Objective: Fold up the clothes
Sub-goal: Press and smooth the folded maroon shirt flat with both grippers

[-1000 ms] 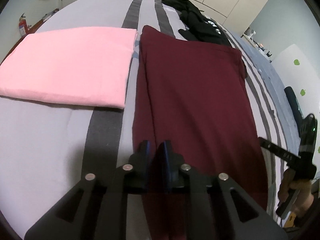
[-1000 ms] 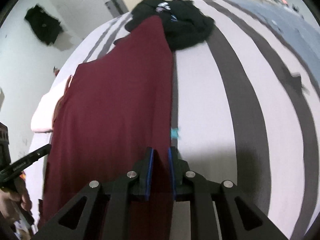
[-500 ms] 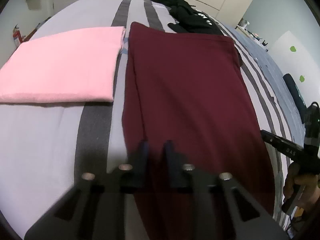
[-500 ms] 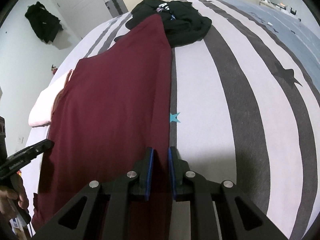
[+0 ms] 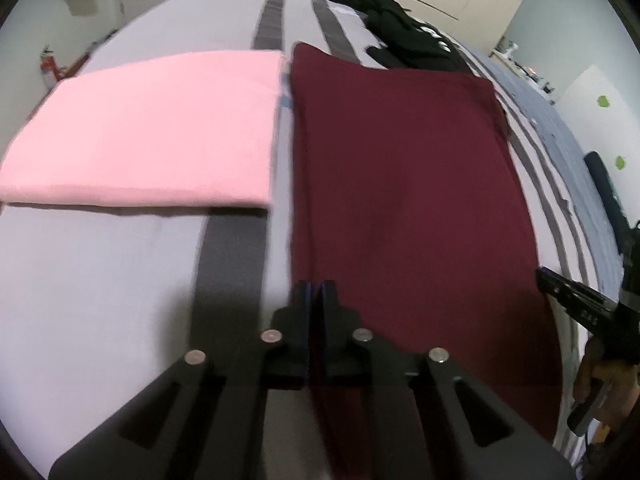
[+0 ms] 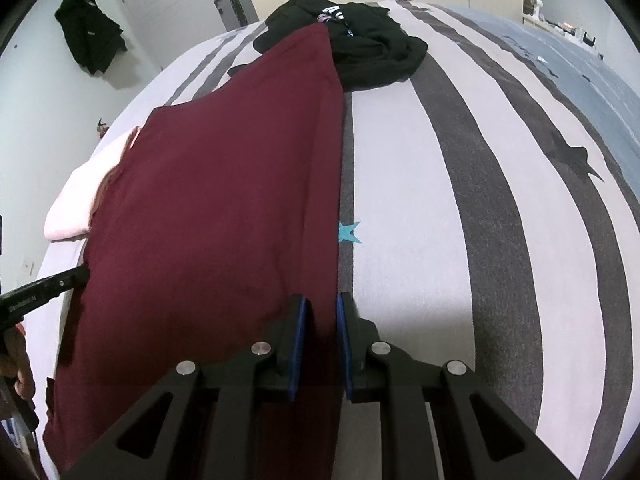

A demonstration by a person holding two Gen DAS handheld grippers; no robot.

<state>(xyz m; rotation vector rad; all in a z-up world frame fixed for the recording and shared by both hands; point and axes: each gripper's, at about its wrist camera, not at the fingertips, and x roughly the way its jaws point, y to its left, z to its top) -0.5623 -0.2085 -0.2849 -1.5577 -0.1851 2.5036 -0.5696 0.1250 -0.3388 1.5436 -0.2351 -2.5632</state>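
The near edge of the dark red cloth (image 5: 404, 184) on the bed (image 6: 420, 184) is pinched by the left tongs (image 5: 314, 292), whose jaws are opening a little, and by the right tongs (image 6: 320, 308). A folded pink cloth (image 5: 148, 128) lies just beside the red cloth.

We see the right gripper (image 6: 320, 320) at lower centre, its blue pads clamped on the right edge of the maroon garment (image 6: 224, 208), which lies flat on the striped bed (image 6: 460, 220). A black clothes pile (image 6: 368, 44) sits at upper centre; the left gripper (image 6: 44, 288) enters at left edge.

Folded garment (image 5: 152, 128) left of spread garment (image 5: 400, 184), on bed (image 5: 100, 280).
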